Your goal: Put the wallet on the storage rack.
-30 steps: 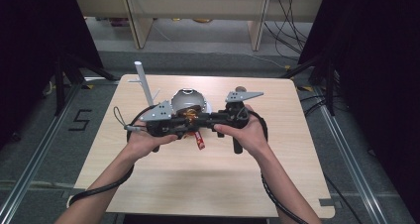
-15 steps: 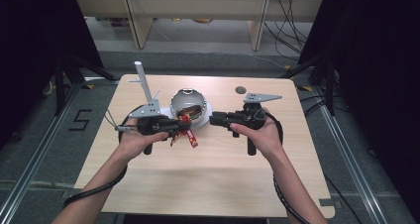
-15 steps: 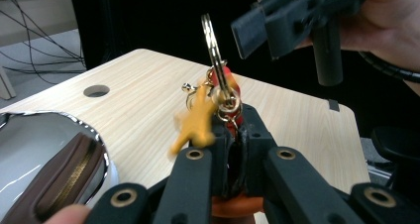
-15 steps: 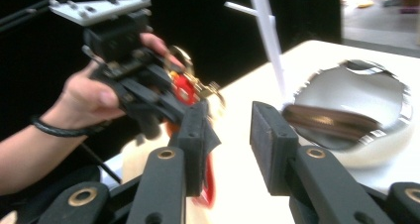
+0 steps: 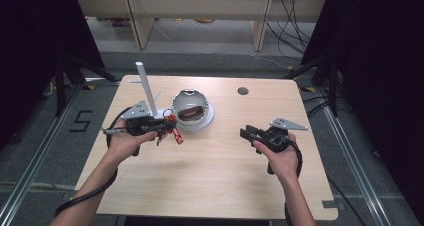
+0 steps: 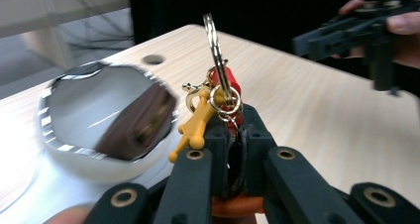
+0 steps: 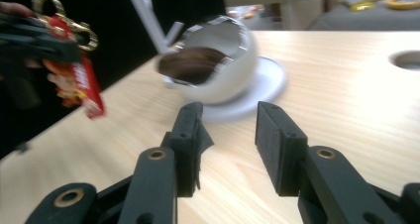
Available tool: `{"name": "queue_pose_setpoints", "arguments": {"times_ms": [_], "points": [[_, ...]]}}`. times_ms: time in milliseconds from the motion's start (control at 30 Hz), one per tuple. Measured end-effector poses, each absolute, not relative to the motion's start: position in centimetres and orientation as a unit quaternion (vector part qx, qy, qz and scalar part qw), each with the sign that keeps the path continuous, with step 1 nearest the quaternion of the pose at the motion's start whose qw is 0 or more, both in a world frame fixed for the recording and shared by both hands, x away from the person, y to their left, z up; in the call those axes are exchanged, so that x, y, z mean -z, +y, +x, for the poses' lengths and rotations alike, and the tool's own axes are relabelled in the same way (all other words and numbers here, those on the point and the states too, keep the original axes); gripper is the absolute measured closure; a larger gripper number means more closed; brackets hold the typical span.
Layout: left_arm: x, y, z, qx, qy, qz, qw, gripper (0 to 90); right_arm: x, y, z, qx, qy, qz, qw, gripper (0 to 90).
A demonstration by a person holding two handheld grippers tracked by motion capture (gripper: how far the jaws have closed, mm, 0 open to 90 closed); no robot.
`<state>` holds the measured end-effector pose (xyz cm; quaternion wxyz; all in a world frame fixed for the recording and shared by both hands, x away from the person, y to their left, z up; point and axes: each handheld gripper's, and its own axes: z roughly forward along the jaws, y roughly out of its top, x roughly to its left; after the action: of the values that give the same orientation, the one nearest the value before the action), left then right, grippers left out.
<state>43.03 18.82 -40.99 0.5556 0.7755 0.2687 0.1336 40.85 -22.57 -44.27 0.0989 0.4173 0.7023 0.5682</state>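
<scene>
The left gripper (image 6: 233,135) is clamped on a bunch of metal key rings with a red tag and a yellow figure charm (image 6: 218,92), held just beside the white, chrome-rimmed bowl on its round base (image 5: 191,106). Inside the bowl lies a dark brown object (image 5: 190,113), possibly a leather pouch. The right gripper (image 7: 227,135), well apart over the wooden table (image 5: 215,181), has just been opening; nothing sits between its jaws.
</scene>
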Motion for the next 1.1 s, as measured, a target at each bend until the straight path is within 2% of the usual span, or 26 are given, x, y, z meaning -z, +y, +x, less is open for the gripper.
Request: {"name": "queue_pose_setpoints", "arguments": {"times_ms": [67,167,267,367,400,433,600,900,933,1100], "points": [[41.0,19.2,43.2,-0.148,0.281,0.774,0.548,84.0,44.9,-23.3,40.7,-0.567,0.696,0.424,0.118,63.3],[40.9,19.6,43.3,-0.163,0.297,0.765,0.548,84.1,45.2,-24.0,40.4,-0.564,0.686,0.445,0.11,62.9],[40.8,20.0,43.4,-0.189,0.311,0.757,0.543,84.1,45.5,-24.7,40.5,-0.564,0.683,0.445,0.137,62.8],[40.7,20.5,43.4,-0.202,0.323,0.746,0.546,84.1,45.6,-24.9,40.1,-0.558,0.679,0.458,0.135,62.4],[40.6,20.7,43.4,-0.212,0.33,0.742,0.543,84.1,45.9,-25.0,40.2,-0.556,0.68,0.455,0.15,62.4],[40.6,20.9,43.4,-0.218,0.335,0.738,0.544,84.1,45.9,-25.0,39.8,-0.551,0.674,0.472,0.139,62.3],[40.3,22.5,43.4,-0.262,0.375,0.719,0.523,84.1,46.7,-25.7,39.8,-0.536,0.675,0.479,0.166,62.2],[39.7,25.5,44.4,-0.295,0.445,0.684,0.497,84.1,46.7,-25.8,39.8,-0.538,0.676,0.474,0.167,61.9],[39.7,25.8,44.6,-0.298,0.454,0.681,0.493,84.1,46.7,-25.6,39.7,-0.543,0.671,0.48,0.154,61.8],[39.6,27.1,46.2,-0.309,0.483,0.681,0.456,84.1,46.8,-25.6,39.9,-0.542,0.676,0.473,0.159,61.8]]}}
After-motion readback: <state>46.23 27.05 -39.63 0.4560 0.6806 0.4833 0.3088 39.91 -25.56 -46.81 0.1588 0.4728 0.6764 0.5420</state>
